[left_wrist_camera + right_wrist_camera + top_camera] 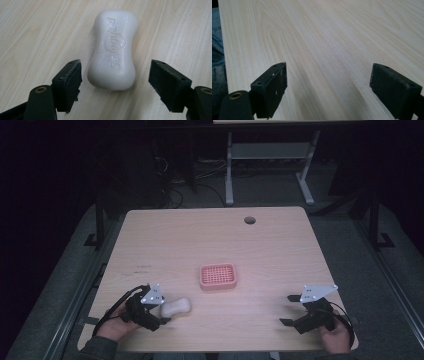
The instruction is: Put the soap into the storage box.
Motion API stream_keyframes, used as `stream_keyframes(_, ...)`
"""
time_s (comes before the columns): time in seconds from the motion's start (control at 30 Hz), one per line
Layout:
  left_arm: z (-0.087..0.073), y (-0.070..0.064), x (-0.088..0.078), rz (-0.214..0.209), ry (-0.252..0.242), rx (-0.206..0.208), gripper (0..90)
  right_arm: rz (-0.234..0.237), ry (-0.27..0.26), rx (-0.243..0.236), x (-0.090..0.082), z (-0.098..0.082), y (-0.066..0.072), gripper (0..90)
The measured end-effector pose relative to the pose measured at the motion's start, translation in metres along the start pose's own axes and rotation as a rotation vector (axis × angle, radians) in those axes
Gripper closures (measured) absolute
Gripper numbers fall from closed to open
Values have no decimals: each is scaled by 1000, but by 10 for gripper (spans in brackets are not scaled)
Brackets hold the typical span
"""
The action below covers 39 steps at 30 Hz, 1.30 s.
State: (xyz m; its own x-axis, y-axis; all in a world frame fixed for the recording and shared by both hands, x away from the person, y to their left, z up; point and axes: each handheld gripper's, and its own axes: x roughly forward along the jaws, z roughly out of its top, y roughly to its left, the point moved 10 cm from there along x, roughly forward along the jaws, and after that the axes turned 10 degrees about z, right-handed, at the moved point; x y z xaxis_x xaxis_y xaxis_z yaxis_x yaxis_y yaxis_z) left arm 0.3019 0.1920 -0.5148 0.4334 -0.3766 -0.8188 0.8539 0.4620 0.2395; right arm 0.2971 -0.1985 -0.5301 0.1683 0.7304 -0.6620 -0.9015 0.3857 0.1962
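A white bar of soap lies flat on the wooden table, near the front left. My left gripper stands open around the soap's near end, its pads apart from the bar on both sides. A pink slotted soap dish sits at the table's middle, a short way beyond the soap. At the front right my right gripper is open over bare wood, with nothing between its fingers.
A round cable hole is in the table near its far edge. A second table's legs stand behind on the floor. The table's edge and a patch of blue cloth show at the left of the right gripper view.
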Motion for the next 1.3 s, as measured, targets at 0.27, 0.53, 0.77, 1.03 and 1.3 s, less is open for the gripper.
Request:
stream_keyframes(0.27, 4, 0, 6, -18, 15, 19, 286, 1, 0, 0, 0, 0, 0, 141)
stream_keyframes(0.53, 8, 1, 11, -33, 22, 28, 294, 2, 2, -1, 1, 0, 0, 141)
stream_keyframes(0.77, 13, 3, 14, -45, 22, 25, 316, 3, 3, -3, 1, 0, -1, 141)
stream_keyframes(1.03, 15, 3, 18, -62, 22, 21, 335, 6, 6, -4, 2, 0, -1, 140)
stream_keyframes(1.3, 18, 3, 22, -75, 41, 28, 355, 5, 7, -4, 1, 0, 0, 141)
